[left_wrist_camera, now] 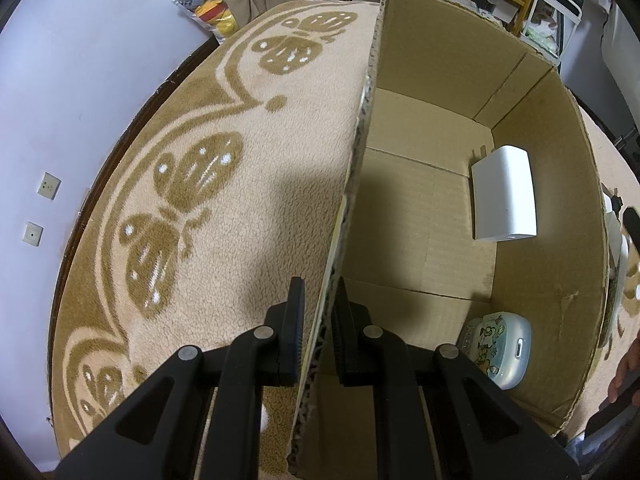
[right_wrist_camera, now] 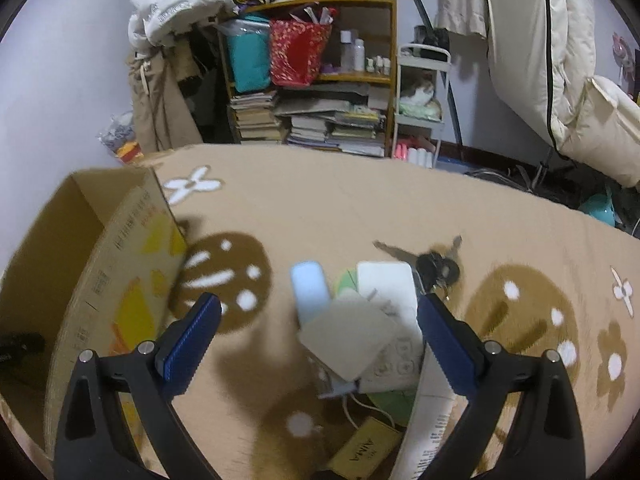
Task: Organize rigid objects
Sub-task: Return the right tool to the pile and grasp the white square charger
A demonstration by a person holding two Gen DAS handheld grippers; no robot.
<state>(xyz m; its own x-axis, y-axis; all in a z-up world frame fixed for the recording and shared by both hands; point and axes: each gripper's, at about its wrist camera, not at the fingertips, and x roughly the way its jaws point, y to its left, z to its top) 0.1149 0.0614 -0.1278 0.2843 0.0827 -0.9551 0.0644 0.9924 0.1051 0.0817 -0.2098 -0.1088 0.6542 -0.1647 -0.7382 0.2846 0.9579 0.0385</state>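
Right wrist view: your right gripper (right_wrist_camera: pixel 319 316) gapes wide, empty; below its jaws, a tan box (right_wrist_camera: pixel 366 450) reads "AIMA". Your left gripper (left_wrist_camera: pixel 320 312) clamps the cardboard box (left_wrist_camera: pixel 568 208) wall.

A cardboard box (left_wrist_camera: pixel 440 128) is set on a rug (left_wrist_camera: pixel 200 200), two devices (left_wrist_camera: pixel 505 196) being held within it against its right wall, while a pile of objects (right_wrist_camera: pixel 360 320) is spread right of the box, keys (right_wrist_camera: pixel 434 266) behind.

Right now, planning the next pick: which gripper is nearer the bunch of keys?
Right. The right gripper hangs open beside the keys; the left gripper clamps the cardboard box wall.
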